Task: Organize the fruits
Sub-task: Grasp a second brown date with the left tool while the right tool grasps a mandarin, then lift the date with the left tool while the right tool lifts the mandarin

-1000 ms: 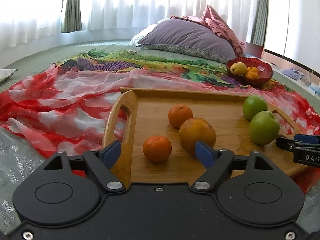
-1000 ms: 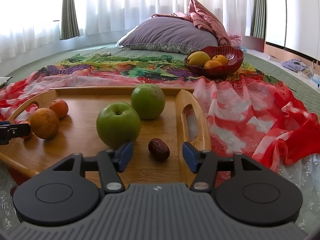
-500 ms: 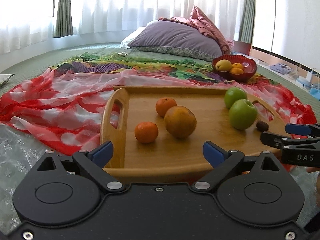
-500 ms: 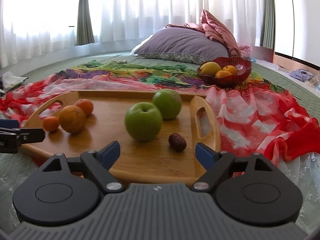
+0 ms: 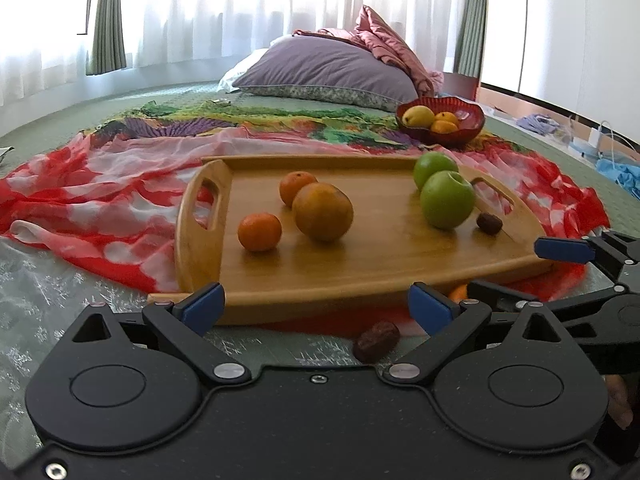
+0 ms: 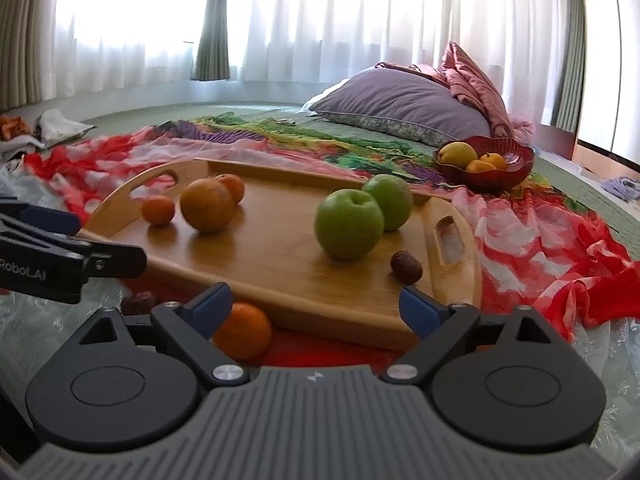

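Observation:
A wooden tray (image 5: 380, 264) (image 6: 280, 280) lies on a red patterned cloth. On it are a large orange (image 5: 322, 211) (image 6: 207, 206), two small oranges (image 5: 259, 231) (image 5: 297, 187), two green apples (image 5: 447, 205) (image 6: 349, 224) and a date (image 5: 489, 223) (image 6: 406, 266). Off the tray, near its front edge, lie a second date (image 5: 376, 341) and another small orange (image 6: 243, 330). My left gripper (image 5: 316, 306) is open and empty in front of the tray. My right gripper (image 6: 316, 302) is open and empty, also in front of the tray.
A red bowl (image 5: 466, 122) (image 6: 514, 160) with yellow and orange fruit stands behind the tray on the right. A purple pillow (image 5: 328, 70) and pink bedding lie at the back. The red cloth (image 5: 100, 192) spreads left and right of the tray.
Both grippers have drawn back from the tray and opened wider. A date and a small orange lying in front of the tray have come into view.

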Tool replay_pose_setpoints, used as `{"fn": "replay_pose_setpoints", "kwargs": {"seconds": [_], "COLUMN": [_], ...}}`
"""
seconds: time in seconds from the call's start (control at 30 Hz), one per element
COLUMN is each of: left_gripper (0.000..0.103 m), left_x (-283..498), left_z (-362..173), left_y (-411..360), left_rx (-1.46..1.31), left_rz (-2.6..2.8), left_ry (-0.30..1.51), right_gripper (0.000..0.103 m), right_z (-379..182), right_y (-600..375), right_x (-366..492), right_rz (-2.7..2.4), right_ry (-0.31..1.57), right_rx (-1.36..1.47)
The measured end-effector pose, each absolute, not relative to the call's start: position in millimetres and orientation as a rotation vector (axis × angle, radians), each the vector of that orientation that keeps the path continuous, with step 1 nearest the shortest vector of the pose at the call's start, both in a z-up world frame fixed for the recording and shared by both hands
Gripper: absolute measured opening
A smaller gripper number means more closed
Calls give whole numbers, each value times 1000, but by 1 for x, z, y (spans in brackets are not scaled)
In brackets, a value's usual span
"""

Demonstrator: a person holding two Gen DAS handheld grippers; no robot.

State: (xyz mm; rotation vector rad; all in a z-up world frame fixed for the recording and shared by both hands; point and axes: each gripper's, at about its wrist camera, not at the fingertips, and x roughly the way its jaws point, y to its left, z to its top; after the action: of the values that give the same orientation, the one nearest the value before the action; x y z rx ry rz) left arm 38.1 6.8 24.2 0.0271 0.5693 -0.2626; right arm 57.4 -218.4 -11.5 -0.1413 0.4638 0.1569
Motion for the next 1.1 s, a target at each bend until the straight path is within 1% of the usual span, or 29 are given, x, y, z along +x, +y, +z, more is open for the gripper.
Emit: {"fn": "replay_pose_setpoints", "kwargs": {"seconds": [0.17,0.23,0.37,0.47,0.53,0.57,0.6,0.63,0.73,0.77,0.83,0.9,1.0,1.1], "left_gripper": [98,97,81,70,60,47,40,40,39,39,37,33,28,26], "left_x": [35,34,32,31,31,30,31,31,29,29,28,28,31,32], "left_z": [20,18,15,13,12,11,10,9,8,8,8,9,8,7], "left_y": [4,4,3,3,2,2,1,1,0,0,-2,-3,-4,-6], "left_rx": [32,30,22,12,5,3,2,-2,-19,-21,-24,-32,-44,-48], "left_rz": [-276,-287,-308,-324,-320,-318,-323,-329,-347,-353,-362,-371,-382,-381], "left_ry": [582,593,611,628,635,639,649,656,659,657,654,653,661,665], "right_gripper": [97,97,97,94,90,89,84,79,69,67,57,50,47,45], "right_z": [-15,-17,-19,-20,-21,-21,-21,-21,-22,-22,-22,-23,-24,-24], "right_y": [-211,-210,-209,-208,-206,-206,-206,-205,-203,-202,-199,-197,-194,-194], "right_x": [52,51,51,49,48,48,48,48,47,47,46,46,45,45], "right_rz": [178,187,215,227,233,239,246,254,268,273,274,278,278,271], "right_ry": [468,474,485,491,493,495,498,500,507,508,508,511,511,510], "right_rx": [-173,-180,-165,-162,-168,-168,-165,-161,-153,-153,-155,-157,-157,-157]}}
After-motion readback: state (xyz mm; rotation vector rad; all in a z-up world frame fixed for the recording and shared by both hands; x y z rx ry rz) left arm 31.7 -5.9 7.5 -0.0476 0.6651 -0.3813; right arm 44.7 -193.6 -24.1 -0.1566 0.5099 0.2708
